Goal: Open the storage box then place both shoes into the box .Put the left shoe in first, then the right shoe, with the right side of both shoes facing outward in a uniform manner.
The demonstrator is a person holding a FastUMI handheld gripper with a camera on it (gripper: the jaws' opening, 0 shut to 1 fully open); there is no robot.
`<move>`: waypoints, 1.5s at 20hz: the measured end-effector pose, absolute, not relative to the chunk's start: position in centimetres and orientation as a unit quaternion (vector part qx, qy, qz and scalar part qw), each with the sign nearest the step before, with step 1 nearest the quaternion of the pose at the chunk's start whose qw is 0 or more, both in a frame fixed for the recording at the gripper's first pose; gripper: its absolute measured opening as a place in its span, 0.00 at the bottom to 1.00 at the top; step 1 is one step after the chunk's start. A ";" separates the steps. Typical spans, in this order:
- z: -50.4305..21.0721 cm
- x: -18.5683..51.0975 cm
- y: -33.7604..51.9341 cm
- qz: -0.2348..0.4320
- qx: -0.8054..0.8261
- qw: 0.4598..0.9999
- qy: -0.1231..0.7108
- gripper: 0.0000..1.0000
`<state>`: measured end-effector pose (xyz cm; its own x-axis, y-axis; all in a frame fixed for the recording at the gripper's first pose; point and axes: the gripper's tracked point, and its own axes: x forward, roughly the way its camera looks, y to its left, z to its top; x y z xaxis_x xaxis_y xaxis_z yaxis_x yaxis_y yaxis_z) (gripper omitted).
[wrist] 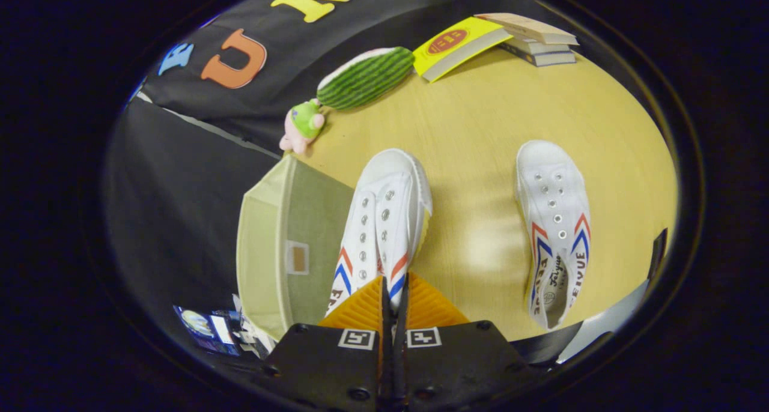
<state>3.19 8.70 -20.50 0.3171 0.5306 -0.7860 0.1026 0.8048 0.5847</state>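
Over the wooden table (480, 130), our tongs (393, 298) pinch the heel of a white canvas shoe (384, 220) beside the pale-green fabric box (282, 250).

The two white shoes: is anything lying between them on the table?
No. In the gripper view, only bare tabletop separates the held shoe from the other shoe.

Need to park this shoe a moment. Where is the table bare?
Tool is shut on the near shoe. Bare table lies between it and the other shoe, and beyond both toward the books. It is crowded by the box, the melon toy and the small plush.
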 end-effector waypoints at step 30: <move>-19.8 5.1 32.9 0.220 0.314 0.691 0.612 0.29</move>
